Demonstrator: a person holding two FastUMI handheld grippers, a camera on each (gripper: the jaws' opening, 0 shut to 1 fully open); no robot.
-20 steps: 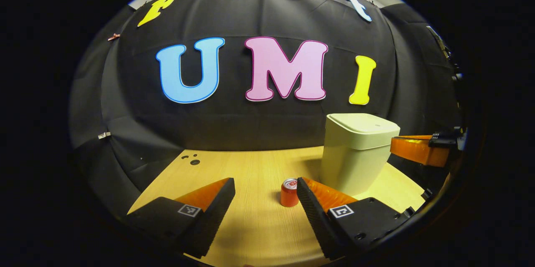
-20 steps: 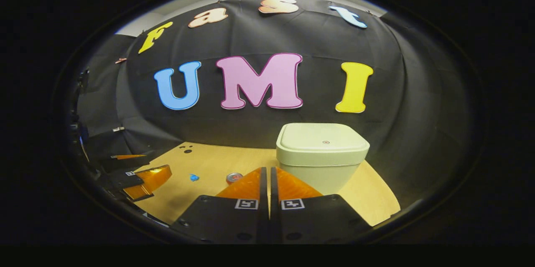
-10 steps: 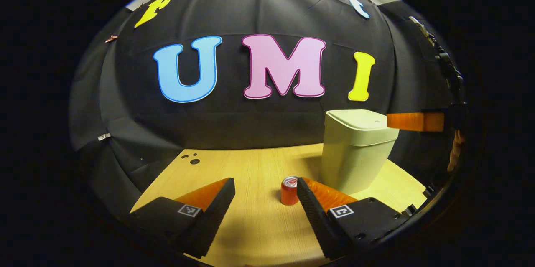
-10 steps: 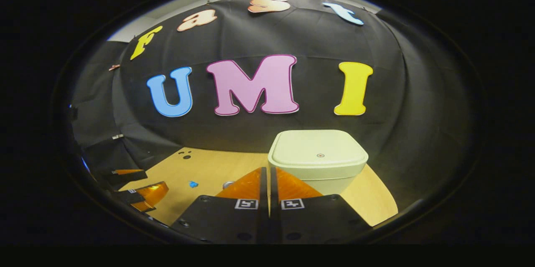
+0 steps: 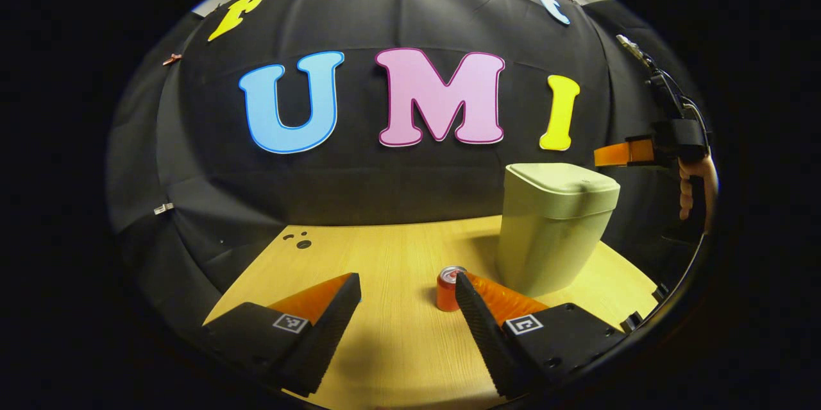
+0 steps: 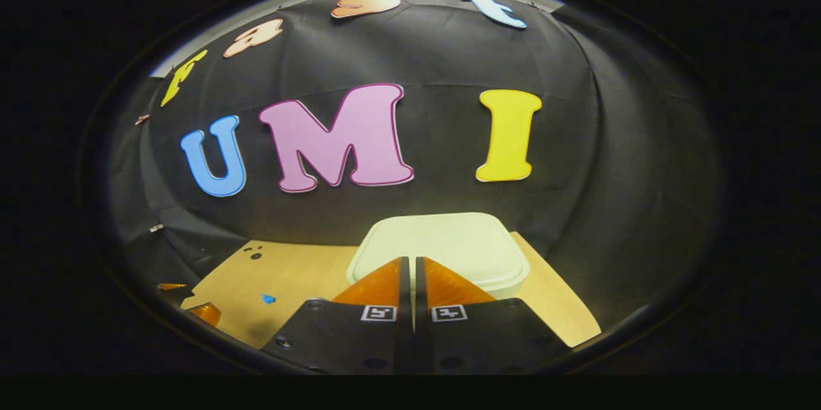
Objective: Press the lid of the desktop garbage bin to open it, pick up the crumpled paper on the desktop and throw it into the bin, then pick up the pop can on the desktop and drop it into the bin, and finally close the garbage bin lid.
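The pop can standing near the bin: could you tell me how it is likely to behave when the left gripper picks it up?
The pop can stands upright on the desktop and looks small and slim, so an off-centre nudge would probably tip it, and on its side it would likely roll. Its smooth, glossy wall may be slippery. The left gripper is open.

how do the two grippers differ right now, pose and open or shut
The left gripper has its fingers spread wide and sits low over the table, near the pop can. The right gripper has its fingers closed together, holding nothing, raised above the garbage bin lid. Both point toward the booth wall.
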